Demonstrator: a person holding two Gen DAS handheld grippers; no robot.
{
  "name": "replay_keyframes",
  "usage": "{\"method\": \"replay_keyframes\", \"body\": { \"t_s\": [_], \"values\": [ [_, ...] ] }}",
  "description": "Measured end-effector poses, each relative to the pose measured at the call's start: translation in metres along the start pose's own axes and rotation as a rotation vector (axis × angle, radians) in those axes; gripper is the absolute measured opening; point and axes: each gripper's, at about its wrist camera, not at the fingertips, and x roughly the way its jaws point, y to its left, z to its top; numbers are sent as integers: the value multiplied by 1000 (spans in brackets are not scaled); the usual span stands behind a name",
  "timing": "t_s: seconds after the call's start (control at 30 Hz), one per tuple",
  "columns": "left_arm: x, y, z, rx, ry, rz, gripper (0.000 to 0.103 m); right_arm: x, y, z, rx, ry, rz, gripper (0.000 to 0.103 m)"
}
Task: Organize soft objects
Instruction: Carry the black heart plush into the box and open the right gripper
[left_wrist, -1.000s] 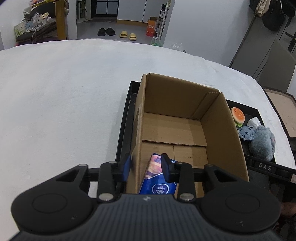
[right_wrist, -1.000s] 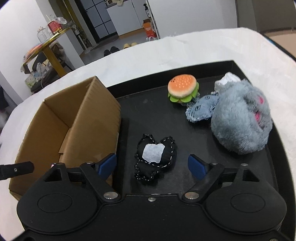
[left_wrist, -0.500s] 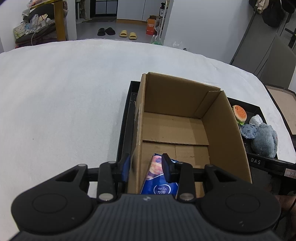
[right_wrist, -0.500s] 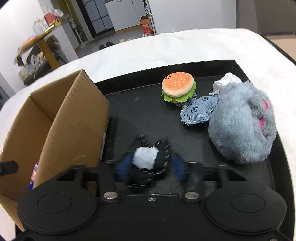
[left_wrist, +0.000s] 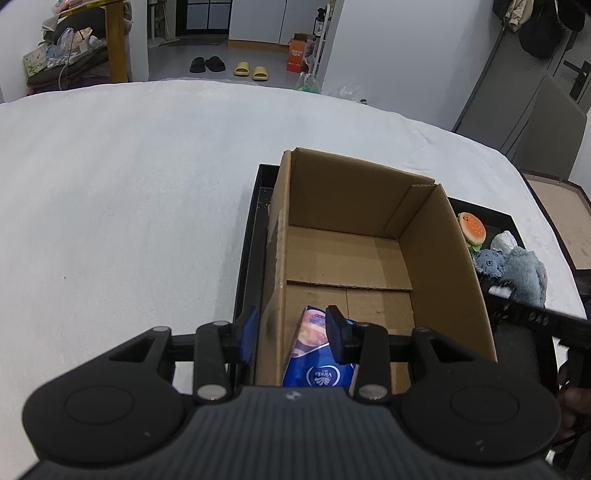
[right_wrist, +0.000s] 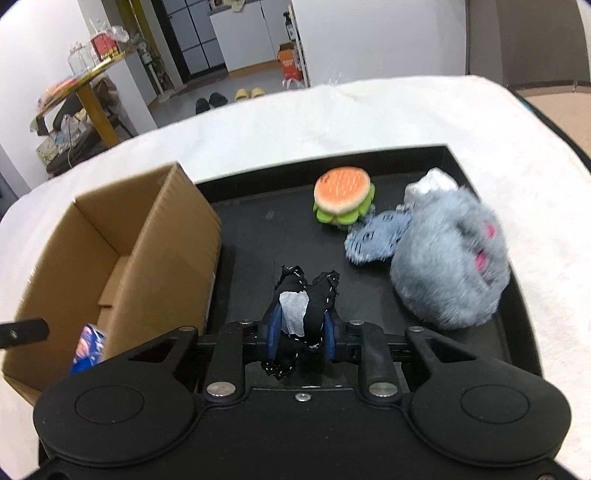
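Observation:
My right gripper (right_wrist: 301, 332) is shut on a small black stitched plush with a white tag (right_wrist: 306, 295), lifted a little off the black tray (right_wrist: 258, 218). A burger plush (right_wrist: 343, 199), a blue denim plush (right_wrist: 376, 236) and a grey furry plush (right_wrist: 450, 258) lie on the tray's right part. My left gripper (left_wrist: 291, 334) is open and straddles the near left wall of the open cardboard box (left_wrist: 369, 192). A blue tissue pack (left_wrist: 317, 354) lies inside the box at its near end. The box also shows in the right wrist view (right_wrist: 166, 251).
The tray sits on a white-covered table (left_wrist: 129, 184). The soft toys show at the tray's far right in the left wrist view (left_wrist: 513, 262). The right gripper's arm (left_wrist: 535, 317) reaches across the tray. Slippers, a shelf and a door stand beyond the table.
My right gripper closed on the black plush and raised it slightly. My left gripper stayed in place at the box wall.

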Motion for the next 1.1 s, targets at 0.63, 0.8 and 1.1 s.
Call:
{"method": "replay_keyframes", "body": {
  "t_s": [0.63, 0.8, 1.1],
  "values": [
    [-16, 14, 2, -2, -41, -47, 41, -52, 34, 41, -58, -155, 31, 24],
    [-15, 19, 4, -13, -41, -81, 41, -55, 51, 45, -74, -164, 58, 24],
    [-9, 25, -1, -37, -17, -129, 28, -47, 89, 43, -127, -139, 112, 24]
  ]
}}
